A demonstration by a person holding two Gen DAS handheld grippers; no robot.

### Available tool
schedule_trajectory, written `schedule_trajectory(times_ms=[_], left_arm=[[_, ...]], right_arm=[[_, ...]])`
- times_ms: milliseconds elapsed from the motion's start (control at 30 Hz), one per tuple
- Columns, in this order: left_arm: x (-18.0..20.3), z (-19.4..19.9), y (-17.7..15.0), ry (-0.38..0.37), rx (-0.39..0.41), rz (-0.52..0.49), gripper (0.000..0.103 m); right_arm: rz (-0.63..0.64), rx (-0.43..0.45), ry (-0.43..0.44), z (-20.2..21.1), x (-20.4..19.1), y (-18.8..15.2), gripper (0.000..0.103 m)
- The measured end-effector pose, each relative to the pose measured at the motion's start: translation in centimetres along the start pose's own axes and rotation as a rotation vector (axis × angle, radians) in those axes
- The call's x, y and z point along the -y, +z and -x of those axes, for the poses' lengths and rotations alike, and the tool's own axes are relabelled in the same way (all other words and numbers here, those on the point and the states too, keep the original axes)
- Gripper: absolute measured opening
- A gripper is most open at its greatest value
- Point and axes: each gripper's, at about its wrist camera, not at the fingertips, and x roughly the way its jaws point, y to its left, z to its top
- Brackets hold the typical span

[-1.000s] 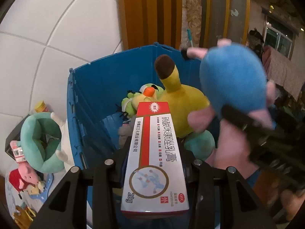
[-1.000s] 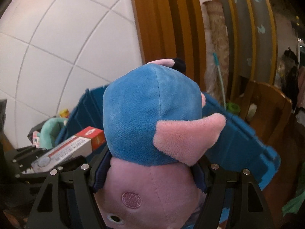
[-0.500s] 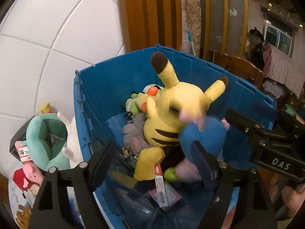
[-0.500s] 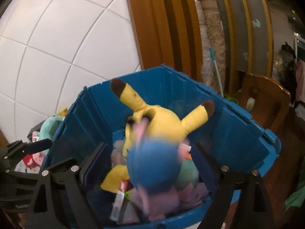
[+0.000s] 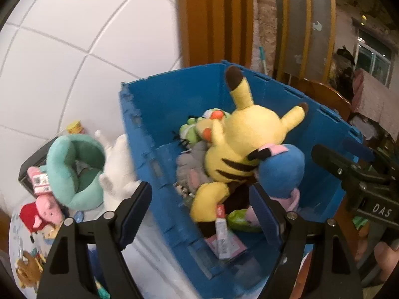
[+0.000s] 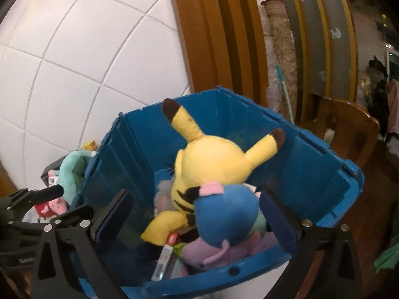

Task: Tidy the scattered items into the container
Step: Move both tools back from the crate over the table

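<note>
The blue crate [image 5: 159, 99] [image 6: 321, 174] holds a yellow plush [image 5: 244, 144] [image 6: 212, 164], a blue and pink plush [image 5: 281, 172] [image 6: 224, 219], a red and white ointment box [image 5: 222, 231] [image 6: 164, 256] and other soft toys. My left gripper [image 5: 202, 214] is open and empty above the crate's near left side. My right gripper [image 6: 197, 221] is open and empty above the crate's near edge. The right gripper also shows at the right of the left wrist view [image 5: 361, 186].
Left of the crate lie a teal plush ring [image 5: 74, 169] [image 6: 72, 172], a white plush [image 5: 117, 164], a pink pig toy [image 5: 42, 214] [image 6: 57, 204] and a small yellow-lidded jar [image 5: 74, 127]. A wooden chair [image 6: 349, 129] stands behind the crate at the right.
Both grippers opened. The ointment box dropped from the left gripper and the blue and pink plush from the right; both now lie in the crate. The left gripper has shifted left.
</note>
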Motion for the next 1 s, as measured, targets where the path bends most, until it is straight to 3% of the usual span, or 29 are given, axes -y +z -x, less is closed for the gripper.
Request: schedule_trajectory(times_ms=[233, 400, 767, 1000], left_arm=[[-4.6, 2.0, -3.1, 0.058, 0.000, 0.075, 0.080], [-9.7, 3.6, -7.1, 0.128, -0.018, 0.153, 0.081], [-23.6, 7.9, -18.2, 0.305, -0.129, 0.346, 0.081], [-32.0, 10.8, -26.6, 0.382, -0.226, 0.429, 0.081]], right_arm=[[0.041, -0.008, 0.054, 0.7, -4.1, -1.1, 0.103], [0.094, -0.005, 0.122, 1.6, -8.7, -2.0, 0.103], [0.241, -0.079, 0.314, 0.9, -23.9, -7.1, 0.103], [0.305, -0.160, 0.353, 0.1, -32.3, -12.6, 0.103]])
